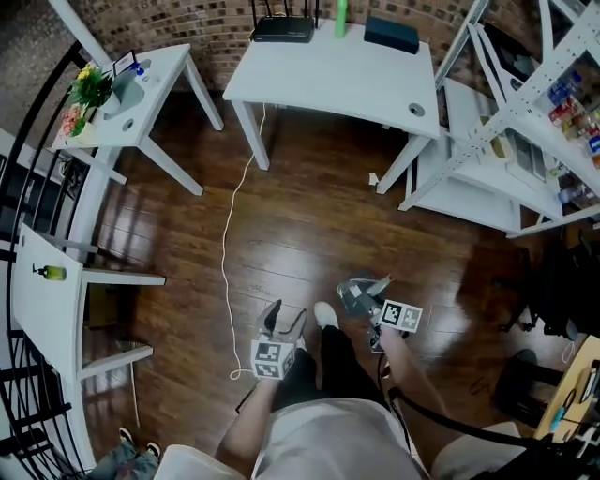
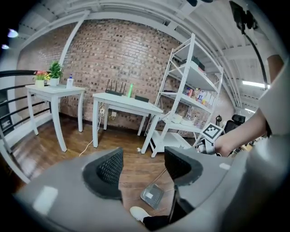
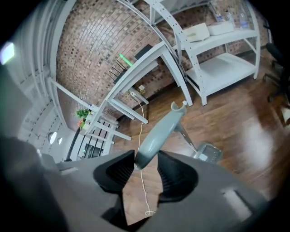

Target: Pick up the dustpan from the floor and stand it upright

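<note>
Here we stand on the dark wooden floor (image 1: 309, 225) with a gripper in each hand. Our right gripper (image 3: 146, 162) pinches the dustpan (image 3: 159, 132) by the very end of its grey-blue handle. The jaws are nearly together, and both tips press on that tapered end. From there the handle slants up and away from the jaws. A thin rod (image 3: 189, 137) runs from behind the handle down to the pan (image 2: 153, 195), which sits low beside our white shoe (image 2: 137, 213). We cannot tell whether the pan touches the floor.

Our left gripper (image 2: 143, 163) is spread wide, with nothing between its jaws. Through the gap we see only floorboards and the pan below. In the head view it hangs apart from the dustpan, to the left of the right gripper.

Ahead of us a white desk (image 1: 328, 80) stands against the brick wall (image 1: 187, 28). It carries a black router (image 1: 281, 28), a green bottle (image 1: 340, 19) and a dark box (image 1: 391, 35). A smaller white desk (image 1: 155, 94) to the left bears a potted plant (image 1: 91, 86). A white cable (image 1: 225, 253) trails across the floor from beneath the larger desk towards our feet. White shelving (image 1: 469, 178) fills the right side.
</note>
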`<action>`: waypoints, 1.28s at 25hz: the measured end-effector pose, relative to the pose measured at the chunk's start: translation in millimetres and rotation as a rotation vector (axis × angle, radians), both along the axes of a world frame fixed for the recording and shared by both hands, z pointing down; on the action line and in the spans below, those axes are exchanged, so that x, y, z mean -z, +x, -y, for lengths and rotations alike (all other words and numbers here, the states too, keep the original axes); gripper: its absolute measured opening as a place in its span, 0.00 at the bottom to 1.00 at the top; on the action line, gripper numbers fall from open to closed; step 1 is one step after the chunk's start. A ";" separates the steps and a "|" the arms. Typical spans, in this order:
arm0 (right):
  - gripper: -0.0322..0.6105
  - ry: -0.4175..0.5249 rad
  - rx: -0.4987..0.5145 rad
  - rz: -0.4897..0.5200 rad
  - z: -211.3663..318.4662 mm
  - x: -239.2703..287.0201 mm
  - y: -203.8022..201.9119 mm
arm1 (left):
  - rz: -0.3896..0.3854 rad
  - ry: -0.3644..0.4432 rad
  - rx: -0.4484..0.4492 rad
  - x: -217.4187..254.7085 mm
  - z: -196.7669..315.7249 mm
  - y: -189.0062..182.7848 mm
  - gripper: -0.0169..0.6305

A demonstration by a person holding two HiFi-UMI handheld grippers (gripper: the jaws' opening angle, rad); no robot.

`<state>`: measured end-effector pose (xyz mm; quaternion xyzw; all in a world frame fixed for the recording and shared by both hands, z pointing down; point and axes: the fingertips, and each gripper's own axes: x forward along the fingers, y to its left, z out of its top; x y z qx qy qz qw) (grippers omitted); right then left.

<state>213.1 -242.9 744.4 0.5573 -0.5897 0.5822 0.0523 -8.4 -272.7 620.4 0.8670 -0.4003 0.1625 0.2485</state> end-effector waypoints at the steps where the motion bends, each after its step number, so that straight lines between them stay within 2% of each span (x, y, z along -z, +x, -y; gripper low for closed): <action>1: 0.27 0.000 0.000 -0.015 -9.7 1.0 -0.3 | -0.004 0.017 -0.012 7.6 -1.6 1.4 0.49; 2: 0.30 0.007 -0.001 -0.026 -18.0 4.0 -1.1 | -0.011 0.036 -0.024 15.9 -3.7 2.8 0.49; 4: 0.43 0.041 -0.004 -0.040 -31.1 16.3 -2.8 | -0.026 0.075 -0.051 31.5 -8.9 5.6 0.49; 8: 0.49 0.154 -0.056 -0.083 -63.4 66.1 0.5 | -0.038 0.147 -0.125 61.0 -27.9 11.8 0.50; 10: 0.53 0.263 -0.070 -0.154 -81.5 108.1 8.3 | -0.033 0.177 -0.154 79.7 -44.0 19.0 0.51; 12: 0.58 0.388 -0.030 -0.262 -97.6 154.3 12.9 | -0.034 0.223 -0.163 104.3 -63.2 29.2 0.51; 14: 0.70 0.493 0.033 -0.367 -115.6 190.1 18.8 | -0.032 0.273 -0.154 129.2 -83.4 39.8 0.52; 19: 0.70 0.738 0.101 -0.573 -159.6 269.5 66.3 | -0.028 0.380 -0.061 182.1 -141.4 78.7 0.52; 22: 0.70 0.855 0.125 -0.653 -212.4 317.2 77.1 | -0.050 0.427 0.031 208.7 -205.3 95.4 0.52; 26: 0.70 0.922 0.103 -0.687 -294.5 367.1 96.2 | -0.105 0.464 0.081 239.3 -298.7 137.1 0.52; 29: 0.70 0.941 0.106 -0.689 -344.1 389.5 108.5 | -0.053 0.520 0.074 257.0 -354.8 161.9 0.52; 32: 0.70 0.976 0.113 -0.720 -363.7 409.4 106.5 | -0.041 0.555 0.090 272.3 -373.0 159.7 0.53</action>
